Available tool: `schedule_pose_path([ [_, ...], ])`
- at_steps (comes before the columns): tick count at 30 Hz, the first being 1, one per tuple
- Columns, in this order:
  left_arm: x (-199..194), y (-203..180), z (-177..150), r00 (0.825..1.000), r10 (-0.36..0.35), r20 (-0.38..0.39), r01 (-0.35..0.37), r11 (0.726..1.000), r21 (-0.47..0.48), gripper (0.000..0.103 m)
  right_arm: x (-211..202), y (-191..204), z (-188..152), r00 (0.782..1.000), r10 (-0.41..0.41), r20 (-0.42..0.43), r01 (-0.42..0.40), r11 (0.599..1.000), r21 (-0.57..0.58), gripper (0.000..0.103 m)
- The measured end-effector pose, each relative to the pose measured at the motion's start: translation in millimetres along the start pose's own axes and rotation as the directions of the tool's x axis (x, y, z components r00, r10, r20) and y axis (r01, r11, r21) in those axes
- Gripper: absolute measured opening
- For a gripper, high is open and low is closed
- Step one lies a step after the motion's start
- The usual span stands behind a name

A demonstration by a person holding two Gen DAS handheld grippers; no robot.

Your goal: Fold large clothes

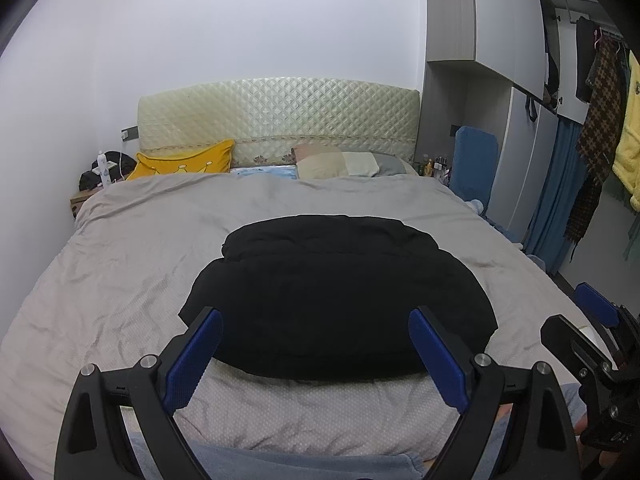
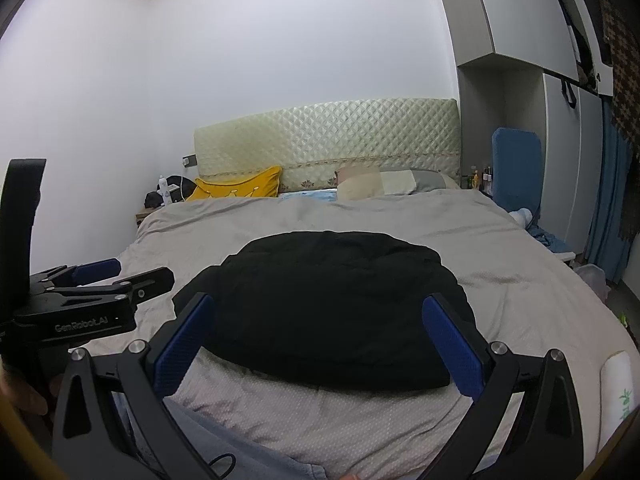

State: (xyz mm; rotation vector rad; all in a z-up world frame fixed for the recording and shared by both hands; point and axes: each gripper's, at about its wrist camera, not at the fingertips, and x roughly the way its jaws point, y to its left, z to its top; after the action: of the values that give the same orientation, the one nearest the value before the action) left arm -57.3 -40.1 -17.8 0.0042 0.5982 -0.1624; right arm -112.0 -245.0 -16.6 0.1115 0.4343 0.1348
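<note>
A big black coat point(image 1: 340, 300) lies on the bed point(image 1: 120, 280), near the foot edge and about in the middle from side to side. It looks folded already into a thick bundle, with one layer resting on another. Its near edge is rounded and sits a little back from the foot edge of the bed, so a strip of the grey cover shows in front of it.

The left claw point(image 1: 316, 354) is held over the foot edge, its two blue fingers spread wide with nothing between them. The right claw point(image 2: 318, 344) is just beside it, also spread wide and holding nothing. Both point at the coat but do not touch it. They are probably held back here so the person can look at the fold and choose the next place to grab, or because the fold is done.

There is plenty of open cover on the left side, the right side and behind the coat, up to the pillows. A yellow pillow point(image 1: 188, 160) sits at the head edge on the left and a pale pillow point(image 1: 340, 164) on the right, both well apart from the coat. So the coat could be turned or folded again without bumping anything. The right edge of the bed is near a wardrobe point(image 1: 516, 128), so that side has less room to step around.
</note>
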Motion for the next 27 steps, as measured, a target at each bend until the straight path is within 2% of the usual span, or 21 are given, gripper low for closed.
schedule_pose_path([
  [27, -5.6, -2.5, -2.5, 1.0, -0.01, -0.01, 0.01, 1.0, 0.009, 0.095, 5.2, 1.3, -6.1, 1.0, -0.011, -0.028, 0.011, 1.0, 0.005, 0.103],
])
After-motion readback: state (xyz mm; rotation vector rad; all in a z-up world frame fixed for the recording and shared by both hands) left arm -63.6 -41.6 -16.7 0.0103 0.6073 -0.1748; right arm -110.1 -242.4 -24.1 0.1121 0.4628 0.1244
